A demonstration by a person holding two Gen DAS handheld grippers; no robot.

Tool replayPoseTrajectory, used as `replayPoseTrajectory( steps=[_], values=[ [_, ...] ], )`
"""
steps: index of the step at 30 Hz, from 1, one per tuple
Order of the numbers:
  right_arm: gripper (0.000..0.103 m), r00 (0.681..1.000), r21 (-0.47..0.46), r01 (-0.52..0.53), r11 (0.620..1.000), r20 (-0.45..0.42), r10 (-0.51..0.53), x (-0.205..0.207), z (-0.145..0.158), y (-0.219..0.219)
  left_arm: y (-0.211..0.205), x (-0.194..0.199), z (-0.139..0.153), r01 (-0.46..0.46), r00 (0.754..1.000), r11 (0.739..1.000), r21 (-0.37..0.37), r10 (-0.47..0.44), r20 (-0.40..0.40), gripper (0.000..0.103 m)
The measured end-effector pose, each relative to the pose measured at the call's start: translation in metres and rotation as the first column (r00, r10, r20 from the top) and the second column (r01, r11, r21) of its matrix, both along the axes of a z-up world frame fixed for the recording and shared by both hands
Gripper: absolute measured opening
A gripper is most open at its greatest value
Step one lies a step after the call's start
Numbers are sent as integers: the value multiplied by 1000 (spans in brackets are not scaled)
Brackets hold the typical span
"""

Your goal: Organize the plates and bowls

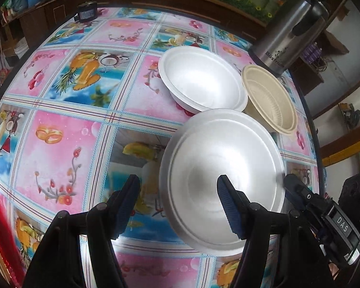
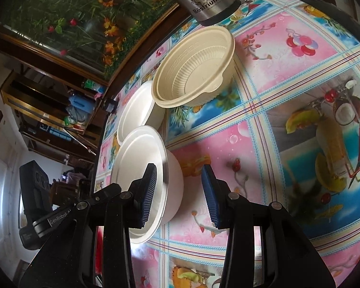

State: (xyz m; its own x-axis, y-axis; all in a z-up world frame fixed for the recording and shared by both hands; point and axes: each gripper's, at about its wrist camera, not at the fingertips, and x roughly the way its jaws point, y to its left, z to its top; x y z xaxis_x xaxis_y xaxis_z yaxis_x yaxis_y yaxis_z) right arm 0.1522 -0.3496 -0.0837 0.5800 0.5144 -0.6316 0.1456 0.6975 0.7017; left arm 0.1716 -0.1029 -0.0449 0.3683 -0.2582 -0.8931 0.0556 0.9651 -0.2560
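1. The left gripper has its jaws standing wide with nothing pressed between them; one finger hangs over the patterned table, the other over the inside of the near white bowl.
2. The right gripper has its jaws narrower. They straddle the near bowl's rim, one pad inside and one outside its wall, but I cannot tell whether the pads actually touch it.
3. That bowl sits tilted near the table's edge, so both grippers crowd it.
4. Just beyond it is a second white bowl, its rim partly covered by the near one in the left wrist view.
5. A beige ribbed bowl stands just beside both, nearer the far edge.
6. A steel flask stands at the table's edge behind the beige bowl, its top cut off in the right wrist view.
7. A small dark object at the far edge is too small to make out.
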Motion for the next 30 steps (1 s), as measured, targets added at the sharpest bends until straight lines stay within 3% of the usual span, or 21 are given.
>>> replayPoseTrajectory(
  steps=[17, 24, 30],
  values=[
    [39, 1000, -29, 0, 1000, 25, 0, 2, -3, 15, 10, -3, -16, -77, 997, 995, -69, 76, -14, 63],
    [37, 999, -81, 13, 997, 35, -10, 0, -1, 16, 10, -4, -14, -78, 997, 995, -57, 79, 12, 42],
    [16, 999, -116, 10, 993, 32, -7, 1, -1, 18, 10, -5, -13, -70, 997, 996, -47, 71, 31, 24]
  ],
)
